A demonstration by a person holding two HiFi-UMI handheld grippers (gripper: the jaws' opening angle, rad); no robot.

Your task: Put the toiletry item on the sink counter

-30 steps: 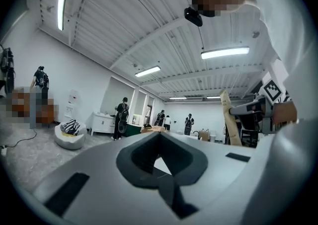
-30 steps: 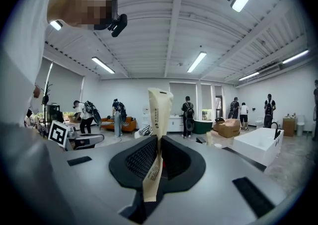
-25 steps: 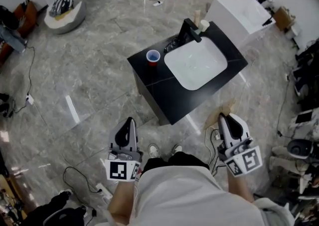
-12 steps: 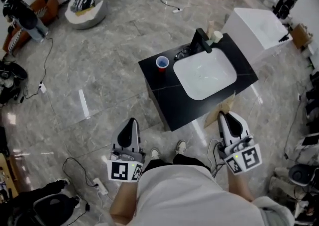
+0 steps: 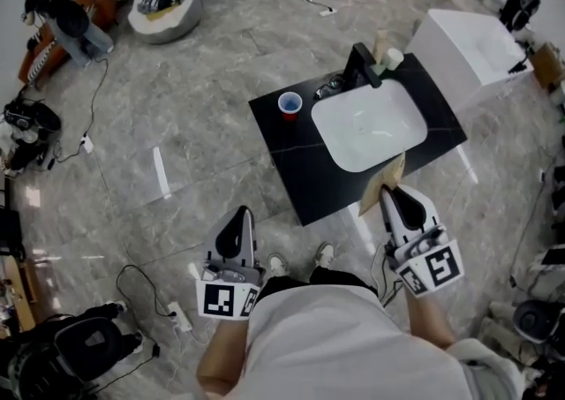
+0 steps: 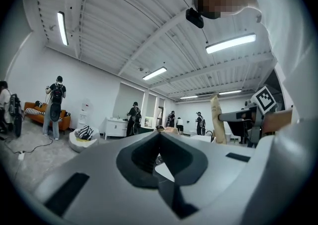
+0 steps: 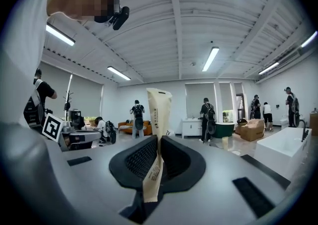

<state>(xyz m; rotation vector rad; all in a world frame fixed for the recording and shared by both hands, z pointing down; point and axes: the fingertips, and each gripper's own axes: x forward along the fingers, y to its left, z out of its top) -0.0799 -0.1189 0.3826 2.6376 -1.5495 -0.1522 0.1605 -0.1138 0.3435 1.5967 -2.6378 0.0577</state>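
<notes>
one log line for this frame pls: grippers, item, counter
right gripper: shut on sachet | left gripper: shut, empty | sink counter: ahead of person | sachet: not yet on counter

light: bright, even, from ceiling strip lamps (image 7: 210,58) high above right claw (image 7: 158,138) | glare: pale streak on glossy floor (image 5: 159,173) ahead-left of left claw (image 5: 242,213) | edges: strong fisheye bend, dark vignette in both gripper views | focus: sharp
</notes>
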